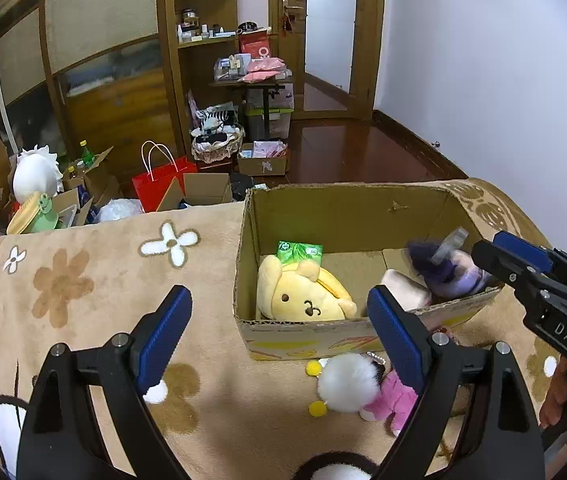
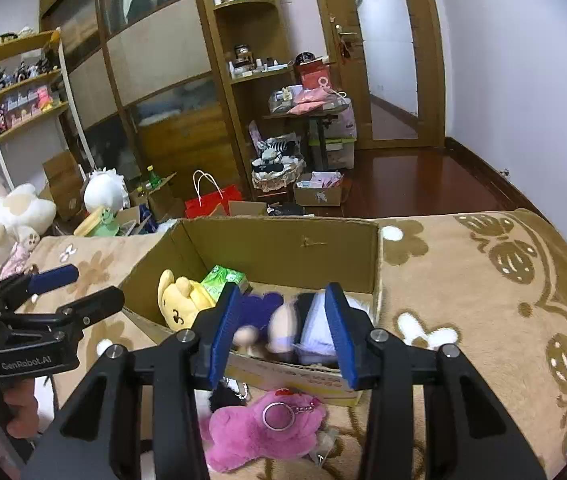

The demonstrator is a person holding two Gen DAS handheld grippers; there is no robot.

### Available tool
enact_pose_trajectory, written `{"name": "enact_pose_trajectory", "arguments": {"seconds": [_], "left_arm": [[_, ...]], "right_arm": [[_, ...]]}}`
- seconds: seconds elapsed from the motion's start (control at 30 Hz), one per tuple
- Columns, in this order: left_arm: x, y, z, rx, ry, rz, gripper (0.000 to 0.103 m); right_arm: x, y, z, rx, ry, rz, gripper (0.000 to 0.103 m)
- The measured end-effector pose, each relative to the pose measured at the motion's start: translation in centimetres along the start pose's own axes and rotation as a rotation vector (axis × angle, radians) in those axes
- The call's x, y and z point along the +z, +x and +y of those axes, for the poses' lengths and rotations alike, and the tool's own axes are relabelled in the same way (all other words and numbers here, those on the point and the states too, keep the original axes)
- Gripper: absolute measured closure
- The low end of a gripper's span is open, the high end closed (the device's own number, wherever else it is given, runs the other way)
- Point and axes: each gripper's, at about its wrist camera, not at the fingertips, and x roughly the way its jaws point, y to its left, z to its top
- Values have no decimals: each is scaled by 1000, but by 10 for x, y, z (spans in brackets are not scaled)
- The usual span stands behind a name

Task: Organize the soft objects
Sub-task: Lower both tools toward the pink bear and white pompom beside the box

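Note:
A cardboard box (image 1: 347,204) stands on a floral blanket. Inside lie a yellow dog plush (image 1: 303,292), a green tissue pack (image 1: 299,250) and a purple-haired doll (image 1: 447,268), blurred as if dropping; the doll also shows in the right wrist view (image 2: 279,320). My right gripper (image 2: 283,332) is open above the box's near wall with the doll between and beyond its fingers, apart from them. My left gripper (image 1: 279,328) is open and empty over the blanket left of the box. A white pom-pom toy (image 1: 347,384) and a pink plush (image 2: 259,428) with a keyring lie in front of the box.
The blanket (image 2: 483,300) covers a bed whose far edge drops to a wooden floor. Beyond it stand a red bag (image 1: 163,184), open cartons, a white plush (image 1: 37,172), shelves and a wardrobe. A black plush (image 2: 223,396) lies by the pink one.

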Motion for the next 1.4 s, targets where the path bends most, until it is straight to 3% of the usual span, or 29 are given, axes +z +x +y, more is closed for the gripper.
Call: {"name": "enact_pose_trajectory", "arguments": {"seconds": [0.27, 0.47, 0.87, 1.03, 1.3, 1.4], "left_arm": [[-12, 0, -1, -33, -7, 74, 13], [-26, -3, -10, -46, 24, 127, 8], [-40, 20, -18, -59, 67, 263, 6], [-40, 32, -14, -62, 36, 298, 6], [-36, 54, -5, -144, -83, 350, 6], [-36, 62, -5, -165, -106, 376, 6]], "right_arm": [[-11, -8, 0, -9, 26, 17, 56], [-29, -14, -7, -18, 79, 83, 52], [-57, -15, -8, -31, 130, 175, 16], [-64, -8, -9, -34, 129, 211, 11], [-71, 10, -9, -31, 144, 267, 10], [-74, 16, -10, -28, 143, 290, 2]]}}
